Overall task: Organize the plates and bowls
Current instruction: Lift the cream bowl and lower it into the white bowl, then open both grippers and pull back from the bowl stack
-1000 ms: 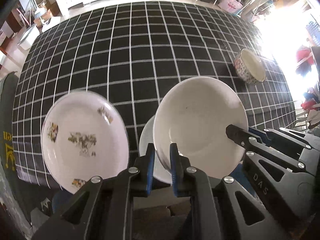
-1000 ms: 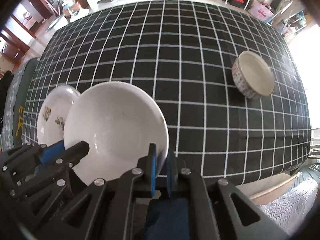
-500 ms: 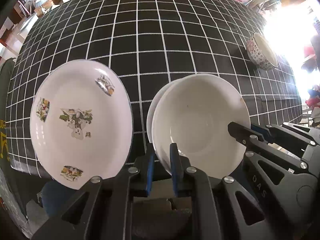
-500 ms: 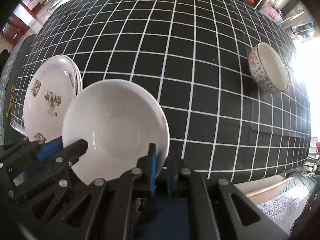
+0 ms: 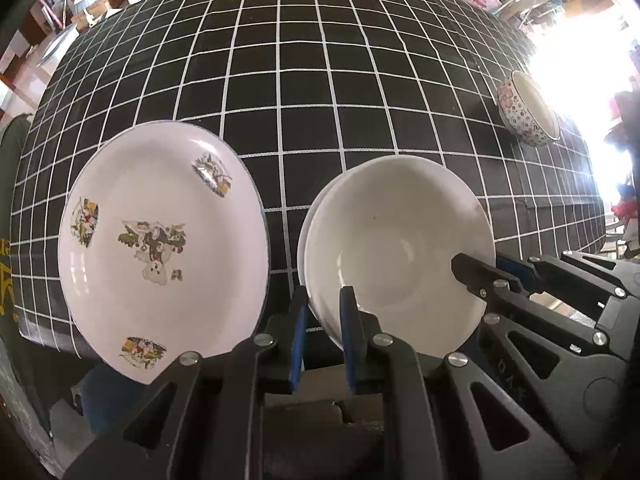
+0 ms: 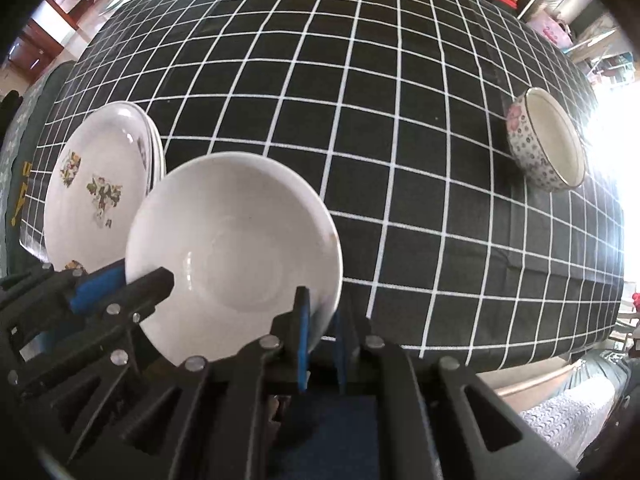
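Observation:
Both grippers grip the near rim of a stack of plain white plates (image 5: 396,252), which also shows in the right wrist view (image 6: 236,252). My left gripper (image 5: 323,320) is shut on the stack's left rim and my right gripper (image 6: 320,332) on its right rim. The stack is held tilted above the near edge of the black checked table (image 5: 304,60). A stack of white plates with cartoon prints (image 5: 160,248) lies just to its left, also in the right wrist view (image 6: 96,184). A floral bowl (image 6: 544,144) stands at the right, also in the left wrist view (image 5: 526,110).
The checked tablecloth (image 6: 360,80) covers the whole table, and its near edge lies just below the grippers. A dark chair back (image 5: 12,148) stands at the left side. Furniture and boxes stand beyond the far edge. Strong glare comes from the right.
Both grippers with the white plate stack have moved forward and down over the table. The printed plates and the floral bowl look nearer and larger.

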`<state>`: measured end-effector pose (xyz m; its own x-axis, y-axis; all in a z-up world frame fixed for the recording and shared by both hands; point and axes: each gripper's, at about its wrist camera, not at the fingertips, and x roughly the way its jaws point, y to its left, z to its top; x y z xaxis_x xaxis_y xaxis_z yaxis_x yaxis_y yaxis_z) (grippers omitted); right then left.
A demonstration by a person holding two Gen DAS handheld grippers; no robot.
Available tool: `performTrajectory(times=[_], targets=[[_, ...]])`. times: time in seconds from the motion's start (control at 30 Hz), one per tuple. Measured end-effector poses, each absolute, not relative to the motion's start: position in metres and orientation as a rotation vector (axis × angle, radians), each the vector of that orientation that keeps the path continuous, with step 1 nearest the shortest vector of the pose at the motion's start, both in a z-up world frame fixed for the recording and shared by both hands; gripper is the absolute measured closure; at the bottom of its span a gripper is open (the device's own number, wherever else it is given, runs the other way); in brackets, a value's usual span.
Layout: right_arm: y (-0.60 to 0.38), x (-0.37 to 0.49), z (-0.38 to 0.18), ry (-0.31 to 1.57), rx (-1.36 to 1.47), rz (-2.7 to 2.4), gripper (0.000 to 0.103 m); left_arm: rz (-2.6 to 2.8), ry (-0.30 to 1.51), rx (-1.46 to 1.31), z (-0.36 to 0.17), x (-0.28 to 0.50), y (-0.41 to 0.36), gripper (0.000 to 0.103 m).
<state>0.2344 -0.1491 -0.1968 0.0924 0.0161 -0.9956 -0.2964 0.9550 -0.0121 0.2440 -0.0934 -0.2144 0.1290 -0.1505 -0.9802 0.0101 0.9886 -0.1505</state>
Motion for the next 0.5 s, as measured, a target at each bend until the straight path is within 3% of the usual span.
performTrajectory(times=[0.5], targets=[[-0.166,0.221,-0.160,1.406,-0.172,0.234,0.081,-0.122,1.374,-0.105,-0.179,0.222,-0.089,0.088]])
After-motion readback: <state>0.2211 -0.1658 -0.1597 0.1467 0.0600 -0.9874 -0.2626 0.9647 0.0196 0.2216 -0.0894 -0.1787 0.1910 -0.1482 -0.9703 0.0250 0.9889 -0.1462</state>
